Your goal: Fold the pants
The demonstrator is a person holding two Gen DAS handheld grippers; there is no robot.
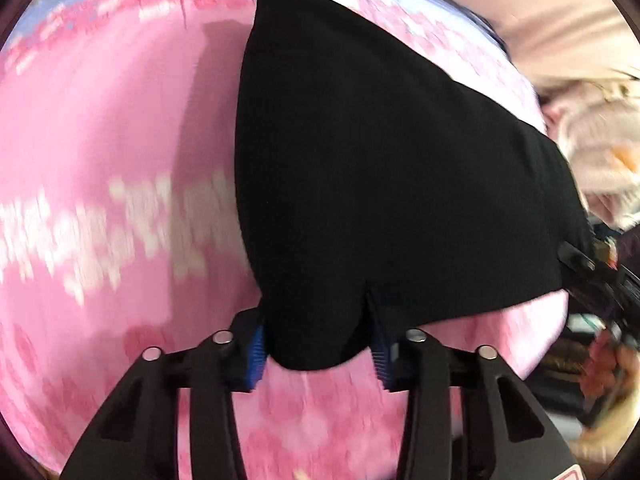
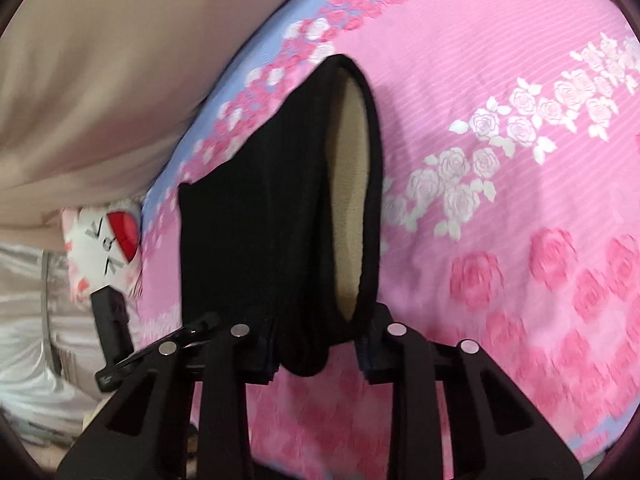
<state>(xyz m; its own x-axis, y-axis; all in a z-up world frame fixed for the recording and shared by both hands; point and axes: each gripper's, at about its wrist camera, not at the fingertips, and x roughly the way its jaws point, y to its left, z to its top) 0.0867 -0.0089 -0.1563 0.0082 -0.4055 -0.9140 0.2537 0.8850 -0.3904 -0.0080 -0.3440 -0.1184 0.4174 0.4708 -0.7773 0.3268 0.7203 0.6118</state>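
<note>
The black pants [image 1: 380,168] hang over a pink rose-patterned bedspread [image 1: 100,140]. My left gripper [image 1: 320,348] is shut on a bunched edge of the pants between its blue pads and holds the cloth up. In the right wrist view the pants [image 2: 256,216] show a tan fleece lining [image 2: 350,208] through an open end. My right gripper [image 2: 320,352] is shut on the lower edge of that end. The other gripper shows at the left edge [image 2: 116,320] of this view.
The bedspread [image 2: 500,240] has a blue border [image 2: 256,68] near a beige padded surface [image 2: 100,80]. A white and red plush item [image 2: 108,248] lies at the bed's edge. Cluttered items [image 1: 600,320] sit to the right in the left wrist view.
</note>
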